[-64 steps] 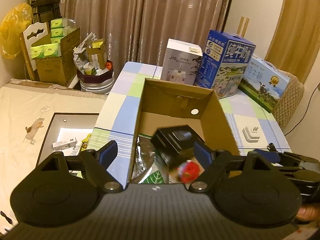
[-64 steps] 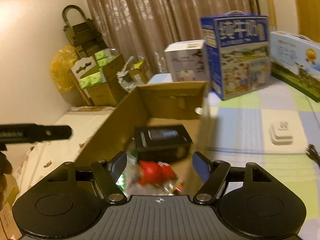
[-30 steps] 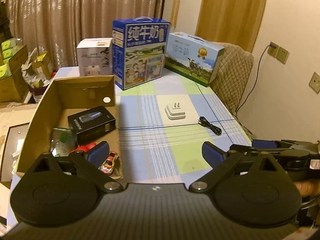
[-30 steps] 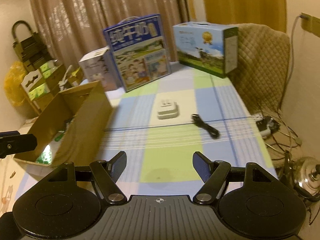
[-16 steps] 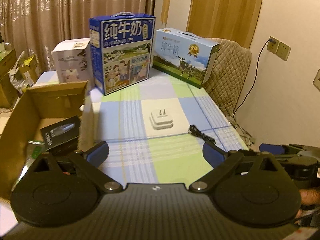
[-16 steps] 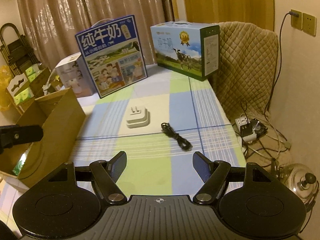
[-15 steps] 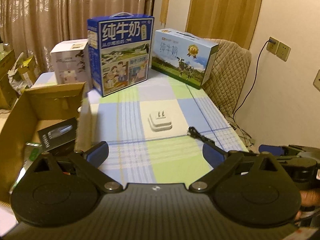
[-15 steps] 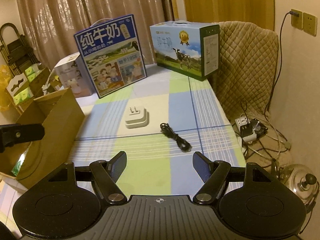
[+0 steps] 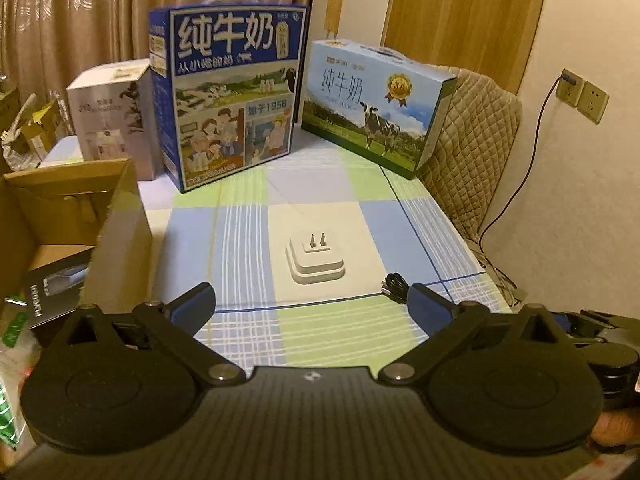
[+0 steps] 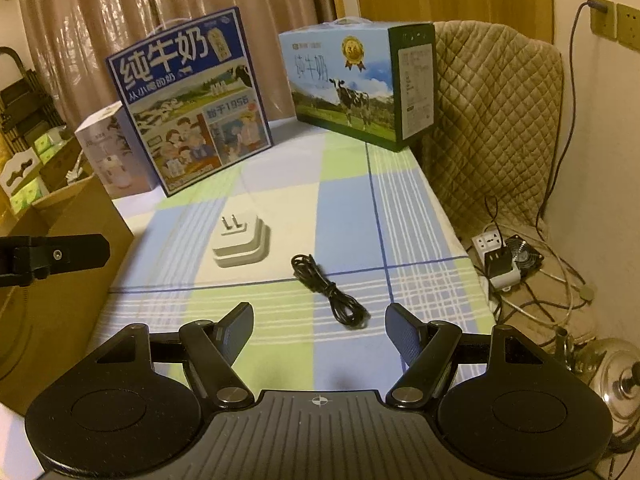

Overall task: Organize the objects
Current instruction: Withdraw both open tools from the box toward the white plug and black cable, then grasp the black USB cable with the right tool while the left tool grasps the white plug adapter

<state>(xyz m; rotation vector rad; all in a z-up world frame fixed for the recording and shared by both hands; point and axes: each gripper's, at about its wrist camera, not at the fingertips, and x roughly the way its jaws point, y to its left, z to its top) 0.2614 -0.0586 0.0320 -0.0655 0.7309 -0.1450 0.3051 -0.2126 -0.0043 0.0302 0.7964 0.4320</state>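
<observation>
Left gripper (image 9: 310, 305): jaws spread wide, nothing between, touching nothing; hovering above checked tablecloth (image 9: 248, 224). White plug adapter (image 9: 315, 260) dead ahead, centred btwn the blue fingertips (image 9: 192, 305), prongs up, apart from them. Black cable (image 9: 394, 293) just beside right fingertip in view, contact can't be told.

Right gripper (image 10: 320, 326): jaws also wide apart, empty, no contact w/ anything. Coiled black cable (image 10: 330, 292) lying on cloth just ahead of the gap, slightly right of centre, near but clear of the fingertips (image 10: 402, 334). Adapter (image 10: 241, 245) farther on, to the left, well apart from cable's near end.

Cardboard box (image 9: 60, 224) at table's left edge, open top; black packet (image 9: 52, 294) inside, other contents too cut off to name. Tall blue milk carton (image 9: 226, 92) upright at back, pale-blue milk carton w/ cow (image 9: 376, 108) to its right, white box (image 9: 110, 116) to its left. Quilted chair (image 10: 492, 120) past table's far right corner; power strip (image 10: 490, 246) on floor below.
</observation>
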